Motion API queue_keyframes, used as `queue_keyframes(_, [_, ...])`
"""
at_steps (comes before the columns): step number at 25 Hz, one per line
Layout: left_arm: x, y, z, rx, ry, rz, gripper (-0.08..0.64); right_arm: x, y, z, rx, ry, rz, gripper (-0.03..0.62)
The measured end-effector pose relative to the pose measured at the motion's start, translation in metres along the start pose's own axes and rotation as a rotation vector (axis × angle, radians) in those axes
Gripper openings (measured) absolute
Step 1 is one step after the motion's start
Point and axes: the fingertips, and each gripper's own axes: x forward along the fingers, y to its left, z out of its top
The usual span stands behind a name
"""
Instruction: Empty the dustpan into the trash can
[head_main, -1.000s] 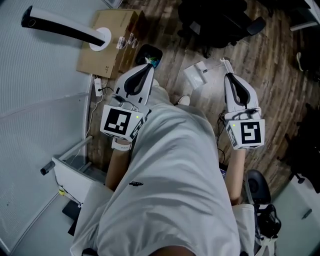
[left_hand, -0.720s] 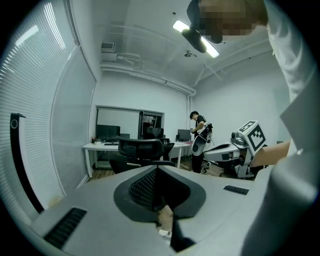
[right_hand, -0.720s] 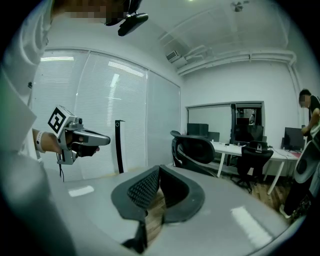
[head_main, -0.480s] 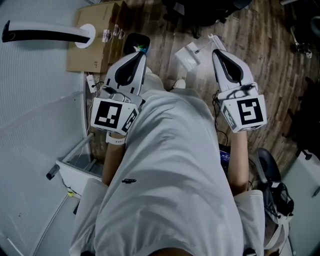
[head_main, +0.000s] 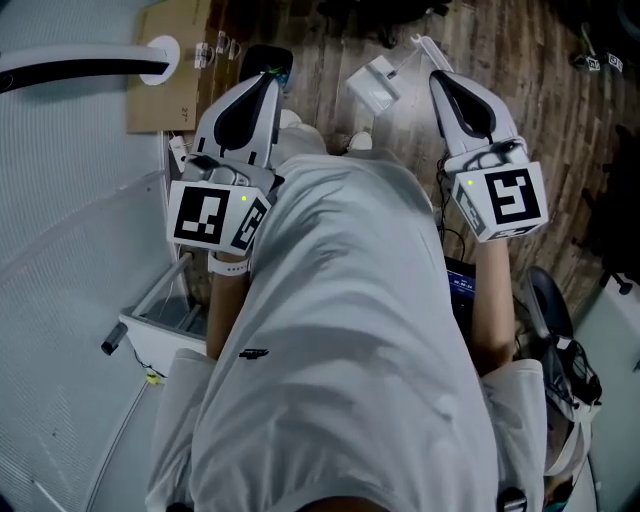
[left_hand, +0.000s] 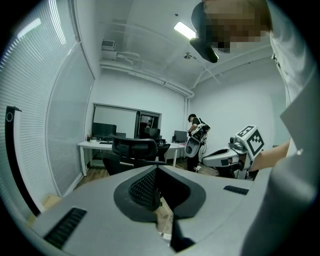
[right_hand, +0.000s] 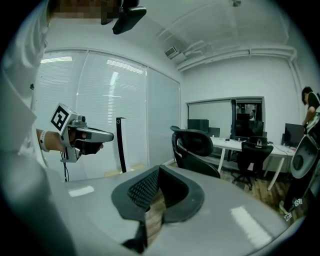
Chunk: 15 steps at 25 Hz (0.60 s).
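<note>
Person in a white shirt (head_main: 350, 330) stands over a wood floor (head_main: 540, 70), seen from above, with a gripper held out in each hand. Along the floor's left edge, by a pale wall, a black-and-white curved stand (head_main: 80, 67) has its round base over a cardboard box (head_main: 160, 100). A white rack (head_main: 160, 320) sits nearer the person by the same wall.

The left gripper (head_main: 272, 82) points away from the person, its tip just beside a black bin (head_main: 260, 58) on the floor. This may be the trash can, though it shows too small to be sure. In the left gripper view its fingers (left_hand: 142, 187) are pressed together with nothing between them. Beyond them is an office with a white worktop (left_hand: 100, 145), a black chair (left_hand: 132, 150) and a second person (left_hand: 192, 131) standing at the back.

Between the two grippers, on the floor ahead of the person, lies a flat white pan with a thin handle, apparently the dustpan (head_main: 372, 88). Neither gripper touches it. The right gripper (head_main: 437, 78) is held just to the right of it. Its fingers (right_hand: 142, 190) are likewise closed on nothing, facing blinds and another office chair (right_hand: 192, 147).
</note>
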Motion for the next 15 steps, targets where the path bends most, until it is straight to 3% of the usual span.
queue_keyframes(15, [-0.0002,-0.0037,-0.0015,-0.010,-0.009,-0.014,0.008,-0.0012,0.0027,0.0012,-0.019,-0.004,0.009,0.011])
